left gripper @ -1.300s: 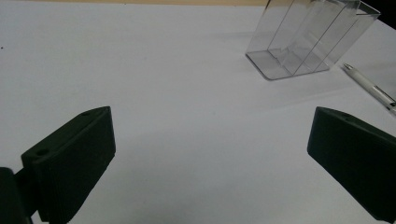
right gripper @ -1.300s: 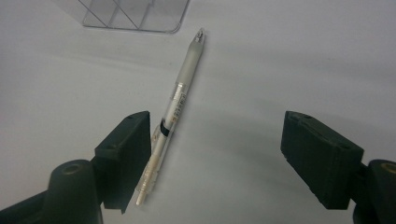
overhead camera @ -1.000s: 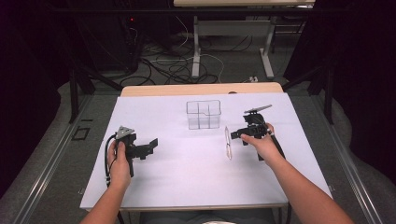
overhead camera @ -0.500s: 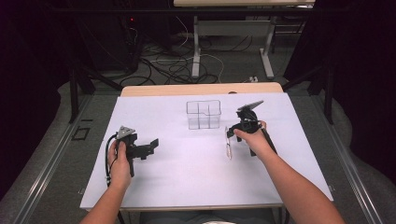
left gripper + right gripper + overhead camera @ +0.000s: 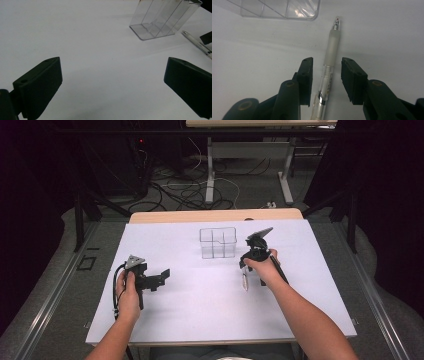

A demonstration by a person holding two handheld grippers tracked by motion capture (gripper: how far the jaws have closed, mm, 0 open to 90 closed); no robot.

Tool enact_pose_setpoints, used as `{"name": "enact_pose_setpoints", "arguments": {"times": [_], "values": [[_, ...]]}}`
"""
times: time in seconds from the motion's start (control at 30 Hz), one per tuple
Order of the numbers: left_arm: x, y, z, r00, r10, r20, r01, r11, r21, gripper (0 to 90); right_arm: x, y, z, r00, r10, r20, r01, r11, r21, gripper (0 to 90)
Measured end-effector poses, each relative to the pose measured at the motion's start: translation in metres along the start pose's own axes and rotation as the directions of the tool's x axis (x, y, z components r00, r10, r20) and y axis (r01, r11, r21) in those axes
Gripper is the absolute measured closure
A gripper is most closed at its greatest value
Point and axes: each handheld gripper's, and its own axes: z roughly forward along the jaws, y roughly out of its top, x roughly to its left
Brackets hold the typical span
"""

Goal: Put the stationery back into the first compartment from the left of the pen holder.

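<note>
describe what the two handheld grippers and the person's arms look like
Both are black handheld tools. The left gripper has two broad, flat black jaws with small round holes, a grey three-cornered plate on top, and a black cable looping beside the hand. The right gripper has blocky black jaws on rounded arms with pivot holes, plus a grey plate seen in the high view. Both forearms are bare, with no sleeves showing.

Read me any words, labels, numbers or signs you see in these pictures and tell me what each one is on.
No text can be read.
Pen: its clear barrel carries a small dark print, too blurred to read.
Clear divided box: no label.
White table sheet: blank.
Left gripper and right gripper: black fingers show screw holes, no marking.
</note>
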Motion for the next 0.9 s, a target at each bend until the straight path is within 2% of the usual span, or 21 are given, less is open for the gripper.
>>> {"name": "enact_pose_setpoints", "arguments": {"times": [0.03, 0.13, 0.23, 0.27, 0.3, 0.33, 0.37, 0.43, 0.53, 0.57, 0.6, 0.63, 0.67, 0.7, 0.9], "values": [[0.0, 0.0, 0.0, 1.0, 0.0, 0.001, 0.0, 1.0, -0.002, 1.7, -0.001, 0.001, 0.0, 0.9999, -0.007, 0.014, 0.007, 1.0, 0.003, 63.4], [0.0, 0.0, 0.001, 1.0, 0.001, 0.001, -0.001, 1.0, -0.001, 1.7, 0.0, 0.003, 0.002, 0.9997, 0.021, 0.009, -0.021, 1.0, 0.001, 65.6], [0.0, 0.0, 0.0, 1.0, 0.0, 0.0, 0.0, 1.0, 0.001, 1.7, -0.001, 0.006, 0.004, 0.9997, 0.018, 0.018, -0.018, 1.0, 0.009, 67.6], [0.001, 0.0, 0.0, 1.0, 0.0, 0.0, 0.0, 1.0, 0.001, 1.7, -0.001, 0.007, 0.005, 0.9994, 0.033, 0.007, -0.033, 0.999, 0.007, 68.2], [0.001, 0.0, 0.001, 1.0, 0.0, 0.0, 0.0, 1.0, 0.001, 1.7, -0.002, 0.008, 0.006, 0.9996, 0.024, 0.016, -0.025, 1.0, 0.015, 68.9], [0.001, 0.0, 0.001, 1.0, -0.002, 0.0, 0.002, 1.0, -0.005, 1.7, -0.001, 0.009, 0.007, 0.9989, 0.044, 0.016, -0.044, 0.999, 0.017, 69.4], [0.001, 0.0, 0.001, 1.0, -0.003, 0.0, 0.003, 1.0, -0.003, 1.7, -0.001, 0.009, 0.008, 0.9991, 0.041, 0.013, -0.041, 0.999, 0.019, 69.8], [0.001, -0.001, 0.001, 1.0, -0.002, 0.0, 0.002, 1.0, -0.002, 1.7, -0.002, 0.01, 0.009, 0.9985, 0.04, 0.038, -0.041, 0.998, 0.039, 69.9], [0.001, 0.0, 0.001, 1.0, -0.003, -0.001, 0.003, 1.0, -0.002, 1.7, -0.002, 0.011, 0.011, 0.9977, 0.066, 0.019, -0.066, 0.997, 0.037, 70.3], [0.001, 0.0, 0.001, 1.0, -0.003, 0.0, 0.003, 1.0, 0.002, 1.7, -0.004, 0.01, 0.012, 0.9987, 0.041, 0.029, -0.042, 0.998, 0.045, 70.4], [0.001, 0.0, 0.001, 1.0, -0.004, 0.0, 0.004, 1.0, 0.003, 1.7, -0.003, 0.011, 0.012, 0.9973, 0.067, 0.029, -0.068, 0.996, 0.052, 70.5], [0.001, 0.0, 0.001, 1.0, -0.004, -0.001, 0.004, 1.0, -0.002, 1.7, -0.004, 0.011, 0.012, 0.9977, 0.056, 0.039, -0.058, 0.996, 0.069, 70.6], [0.001, 0.0, 0.001, 1.0, -0.002, -0.001, 0.002, 1.0, -0.002, 1.7, -0.003, 0.011, 0.013, 0.997, 0.07, 0.032, -0.072, 0.995, 0.064, 71.0], [0.001, 0.0, 0.001, 1.0, -0.001, -0.001, 0.001, 1.0, -0.002, 1.7, -0.004, 0.011, 0.012, 0.998, 0.052, 0.035, -0.055, 0.996, 0.073, 71.1], [0.001, 0.0, 0.001, 1.0, 0.002, 0.005, -0.002, 1.0, 0.005, 1.7, -0.005, 0.011, 0.013, 0.9968, 0.072, 0.034, -0.075, 0.994, 0.077, 75.0]]}}
